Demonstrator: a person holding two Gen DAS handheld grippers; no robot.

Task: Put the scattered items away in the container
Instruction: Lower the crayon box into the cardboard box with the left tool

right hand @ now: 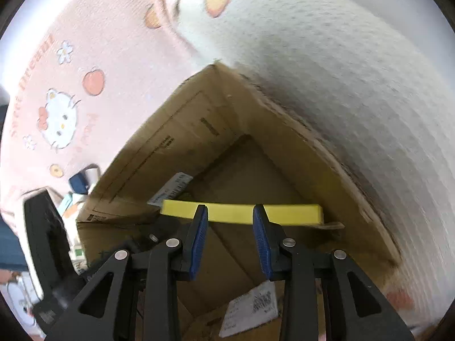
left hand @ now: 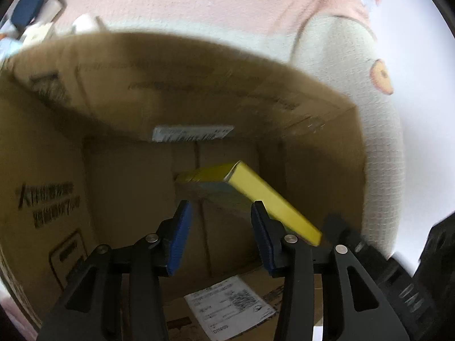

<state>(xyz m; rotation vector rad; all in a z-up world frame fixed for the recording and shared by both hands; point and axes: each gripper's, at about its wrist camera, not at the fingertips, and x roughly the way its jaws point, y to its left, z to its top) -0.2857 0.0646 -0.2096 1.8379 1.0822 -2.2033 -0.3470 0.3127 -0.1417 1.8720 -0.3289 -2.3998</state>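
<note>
A flat yellow box (left hand: 267,196) hangs tilted over the open cardboard box (left hand: 113,119). In the right wrist view the yellow box (right hand: 233,213) lies crosswise at the tips of my right gripper (right hand: 230,213), whose blue pads flank its long edge; the jaws stand apart and I cannot tell if they touch it. My left gripper (left hand: 219,207) is open and empty above the carton, just left of the yellow box. The carton (right hand: 182,130) shows a white label on its far inner wall and another on a near flap.
The carton stands on a pink and white Hello Kitty blanket (right hand: 59,116). Several small items, one dark blue (left hand: 27,8), lie scattered beyond the carton's far left corner. The other gripper's black body (right hand: 45,227) is at the left.
</note>
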